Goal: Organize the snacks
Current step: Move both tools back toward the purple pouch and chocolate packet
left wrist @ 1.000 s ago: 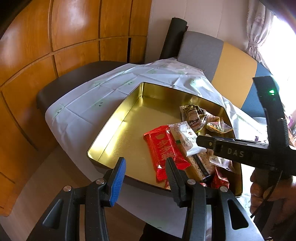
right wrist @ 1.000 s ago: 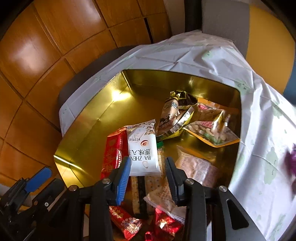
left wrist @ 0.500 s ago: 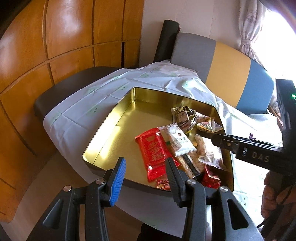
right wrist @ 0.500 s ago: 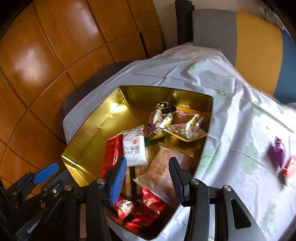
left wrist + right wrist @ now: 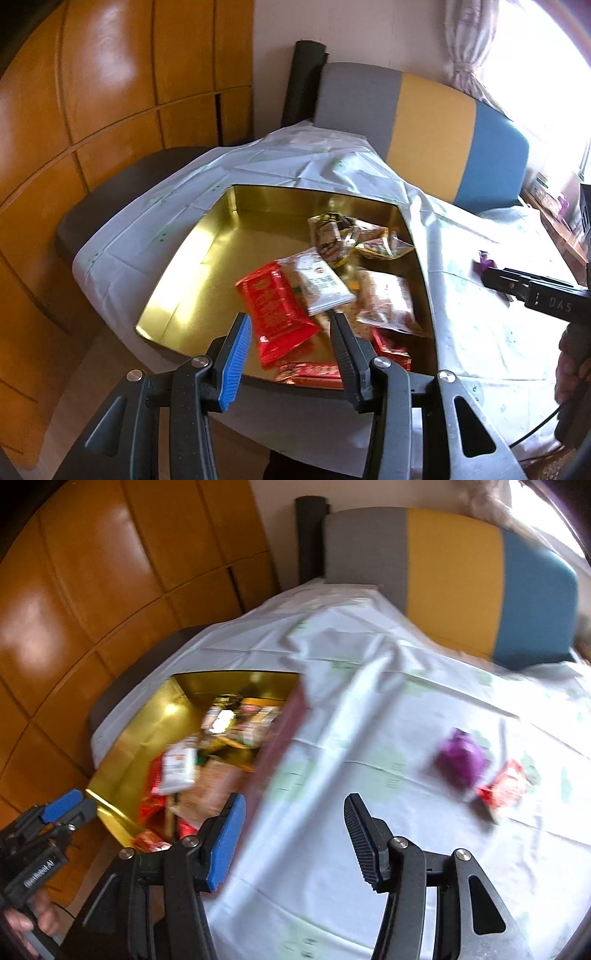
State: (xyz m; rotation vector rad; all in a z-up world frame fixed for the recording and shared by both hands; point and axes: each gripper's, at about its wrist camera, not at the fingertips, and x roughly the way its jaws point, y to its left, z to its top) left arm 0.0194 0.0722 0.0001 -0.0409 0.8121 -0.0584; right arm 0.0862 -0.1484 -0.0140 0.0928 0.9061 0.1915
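Wood-panelled wall (image 5: 110, 92) behind; surface draped in a white cloth (image 5: 369, 709), striped chair (image 5: 436, 136) at its far edge. Gold tin (image 5: 192, 266) sits at the left edge of the surface, holding snack packets: red packet (image 5: 275, 314), white packet (image 5: 321, 284), others heaped at the tin's right side. Purple candy (image 5: 460, 762) and small red packet (image 5: 504, 788) lie touching on the cloth near the right edge. Left gripper (image 5: 290, 350): fingers apart, nothing between. Right gripper (image 5: 293, 834): fingers have just been opening, apart, empty, over bare cloth.
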